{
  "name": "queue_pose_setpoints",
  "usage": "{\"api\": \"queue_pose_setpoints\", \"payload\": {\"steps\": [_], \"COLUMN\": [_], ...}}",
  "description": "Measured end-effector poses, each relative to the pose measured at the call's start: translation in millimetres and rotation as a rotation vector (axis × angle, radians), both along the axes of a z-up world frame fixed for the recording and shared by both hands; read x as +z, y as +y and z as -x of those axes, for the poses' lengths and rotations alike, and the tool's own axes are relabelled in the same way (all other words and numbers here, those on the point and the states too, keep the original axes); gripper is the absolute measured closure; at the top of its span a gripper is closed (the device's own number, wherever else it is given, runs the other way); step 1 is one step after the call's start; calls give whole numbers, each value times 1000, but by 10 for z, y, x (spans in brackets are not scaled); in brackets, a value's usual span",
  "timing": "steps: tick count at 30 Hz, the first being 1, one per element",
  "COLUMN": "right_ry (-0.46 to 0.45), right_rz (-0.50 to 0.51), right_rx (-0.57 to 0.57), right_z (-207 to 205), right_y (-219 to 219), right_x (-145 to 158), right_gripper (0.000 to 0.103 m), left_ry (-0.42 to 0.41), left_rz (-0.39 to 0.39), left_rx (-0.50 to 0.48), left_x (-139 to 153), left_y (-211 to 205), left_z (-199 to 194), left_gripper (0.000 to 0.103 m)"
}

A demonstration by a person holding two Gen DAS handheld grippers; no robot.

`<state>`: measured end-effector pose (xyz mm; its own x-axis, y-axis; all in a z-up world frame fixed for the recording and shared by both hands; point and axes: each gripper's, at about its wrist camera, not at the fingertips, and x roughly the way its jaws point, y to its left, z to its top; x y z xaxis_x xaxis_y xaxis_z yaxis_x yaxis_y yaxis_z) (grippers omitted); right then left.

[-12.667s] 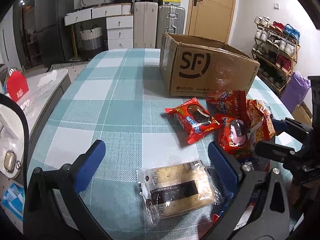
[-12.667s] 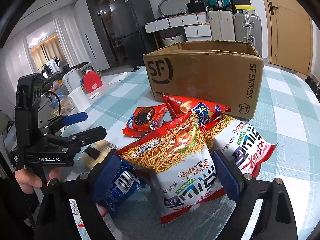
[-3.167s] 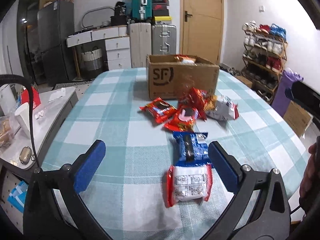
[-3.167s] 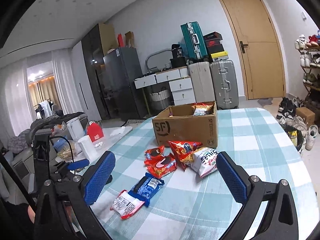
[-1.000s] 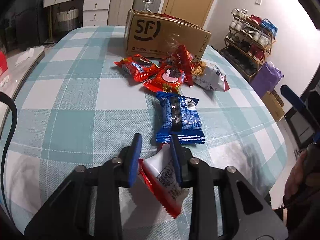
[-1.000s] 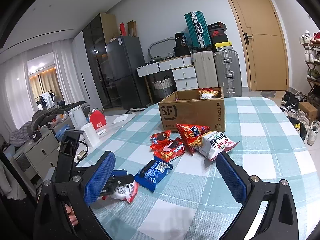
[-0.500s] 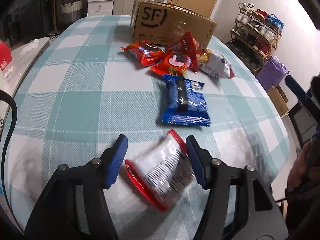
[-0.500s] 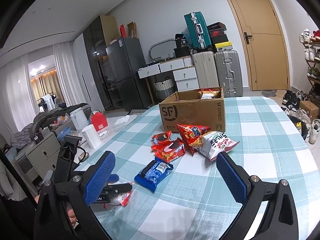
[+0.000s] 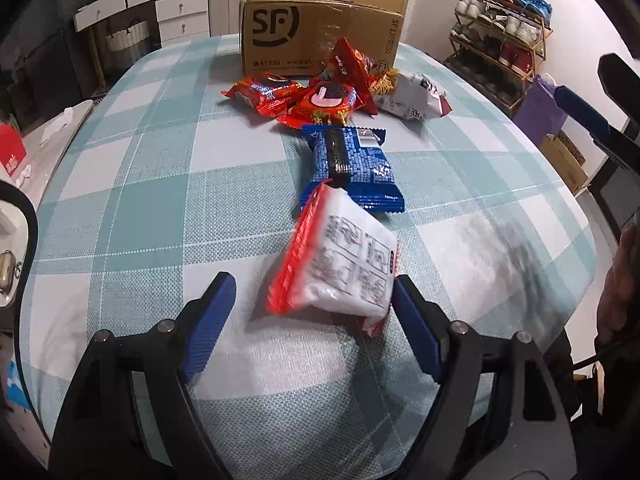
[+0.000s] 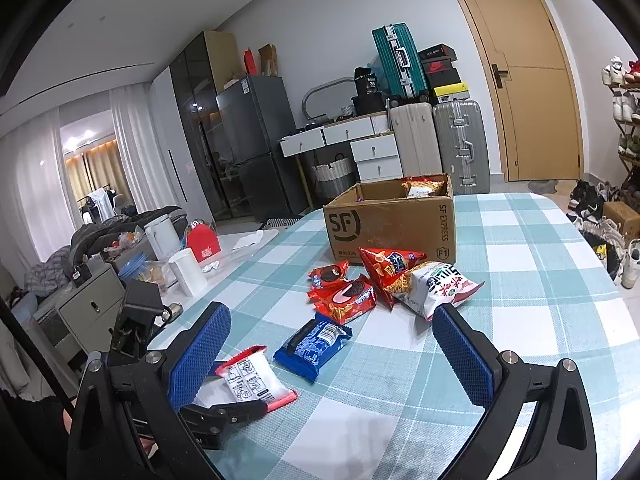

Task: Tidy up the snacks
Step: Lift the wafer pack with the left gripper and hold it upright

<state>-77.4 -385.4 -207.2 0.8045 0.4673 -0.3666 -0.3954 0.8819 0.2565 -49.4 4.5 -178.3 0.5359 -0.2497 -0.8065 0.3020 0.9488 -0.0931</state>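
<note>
Released a second after being pinched, the red-and-white snack packet (image 9: 340, 264) drops between the left gripper's (image 9: 312, 320) opening jaws.

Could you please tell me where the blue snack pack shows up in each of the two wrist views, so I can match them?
Left wrist view: the blue snack pack lies at centre, just beyond the white-and-red packet.
Right wrist view: the blue snack pack lies low and left of centre, right of that white-and-red packet.
Shared landmark: the cardboard box stands behind the red snack pile in both.
</note>
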Motion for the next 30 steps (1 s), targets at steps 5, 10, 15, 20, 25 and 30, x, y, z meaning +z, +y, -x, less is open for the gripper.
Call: {"api": "queue_pose_setpoints", "payload": {"steps": [5,10,15,20,25,30], "right_ry": [13,10,17,22,35,76], "right_rz": [-15,-13,-19,-24,-22,-26], "right_rx": [-6,-8,-10,-1,10,12], "right_z": [-16,-23,-22,-15,-32,-94], "right_y": [-27,-38,-61,-57,-21,-7], "right_x": [-19,-24,-38,-41,-60,-117], "right_gripper": [0,0,0,0,0,0], "left_ry": [-1,11,20,-3,-8,-23], "left_rz": [1,40,69,83,94,106], "left_rx": [1,-8,-15,-10,-4,8], "left_x": [11,28,26,79,114,174], "left_y": [-26,-37,-13,43,103,184], "left_z": [-92,-153,-160,-147,-140,-133], "left_gripper": [26,64,84,85,85,85]}}
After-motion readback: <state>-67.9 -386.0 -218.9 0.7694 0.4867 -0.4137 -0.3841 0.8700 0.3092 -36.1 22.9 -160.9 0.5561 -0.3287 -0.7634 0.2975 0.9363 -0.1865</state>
